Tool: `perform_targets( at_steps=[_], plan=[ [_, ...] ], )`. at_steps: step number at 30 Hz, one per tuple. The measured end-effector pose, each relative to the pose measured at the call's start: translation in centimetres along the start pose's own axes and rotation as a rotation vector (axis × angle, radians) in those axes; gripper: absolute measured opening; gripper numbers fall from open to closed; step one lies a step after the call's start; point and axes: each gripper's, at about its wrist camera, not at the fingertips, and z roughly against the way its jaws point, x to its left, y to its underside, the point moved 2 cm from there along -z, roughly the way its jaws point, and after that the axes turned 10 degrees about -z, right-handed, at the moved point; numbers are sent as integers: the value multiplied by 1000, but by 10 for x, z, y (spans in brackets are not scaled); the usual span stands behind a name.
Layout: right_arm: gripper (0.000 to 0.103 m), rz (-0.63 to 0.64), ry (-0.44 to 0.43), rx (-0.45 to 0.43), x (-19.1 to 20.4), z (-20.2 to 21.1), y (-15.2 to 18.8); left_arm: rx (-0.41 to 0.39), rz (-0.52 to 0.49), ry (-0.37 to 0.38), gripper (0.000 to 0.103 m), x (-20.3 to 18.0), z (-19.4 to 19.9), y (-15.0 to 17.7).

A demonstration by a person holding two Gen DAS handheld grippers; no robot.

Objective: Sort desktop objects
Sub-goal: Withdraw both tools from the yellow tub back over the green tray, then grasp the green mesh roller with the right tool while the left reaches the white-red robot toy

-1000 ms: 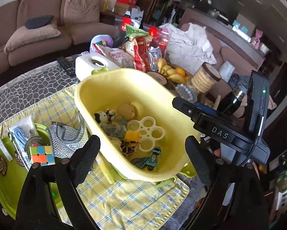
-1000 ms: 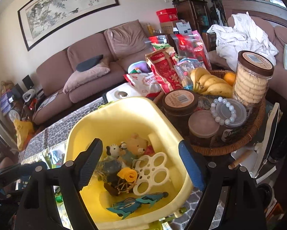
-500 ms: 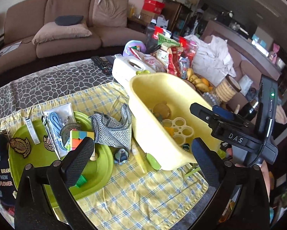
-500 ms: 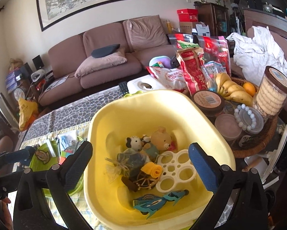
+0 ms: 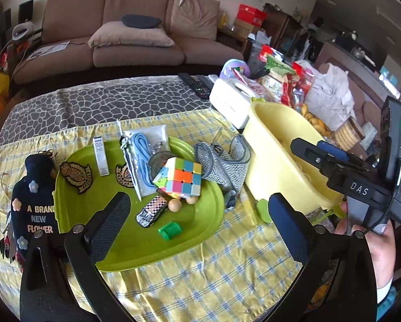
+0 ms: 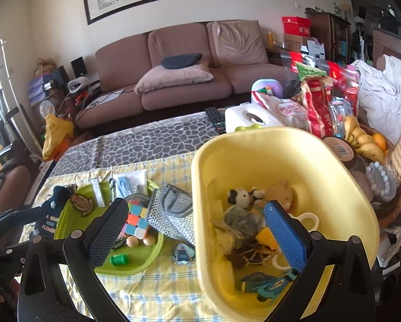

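Centrally: glossy pastel cube [image 5: 180, 177] on smooth oval green tray [image 5: 205, 228].

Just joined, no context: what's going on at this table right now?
A person is sorting small desktop items with a handheld gripper in each hand. Both the left gripper and right gripper have just been opening and hold nothing. The yellow tub already contains toys, including a small bear. The green tray still carries a puzzle cube, a green roller and embroidered patches. A grey mesh pouch lies between tray and tub.
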Motion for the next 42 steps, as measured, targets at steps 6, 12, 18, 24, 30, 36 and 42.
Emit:
perform_targets(
  at_steps=[6, 12, 18, 24, 30, 36, 42],
  plan=[
    [102, 58, -41, 41, 39, -17, 10, 6, 66, -62, 103, 49, 4, 32],
    [102, 83, -118, 100, 70, -37, 21, -3, 160, -125, 103, 99, 13, 61],
    [102, 86, -210, 250, 93, -70, 43, -33, 257, -188, 103, 147, 33, 84],
    [95, 149, -192, 393, 109, -105, 77, -63, 326, -234, 103, 188, 55, 98],
    [91, 177, -154, 478, 115, -130, 101, -55, 364, -260, 103, 214, 62, 109],
    [88, 198, -118, 526, 116, -147, 114, -7, 350, -303, 103, 229, 59, 117],
    [83, 222, -80, 568, 119, -163, 127, 19, 359, -330, 103, 251, 59, 123]
  ],
)
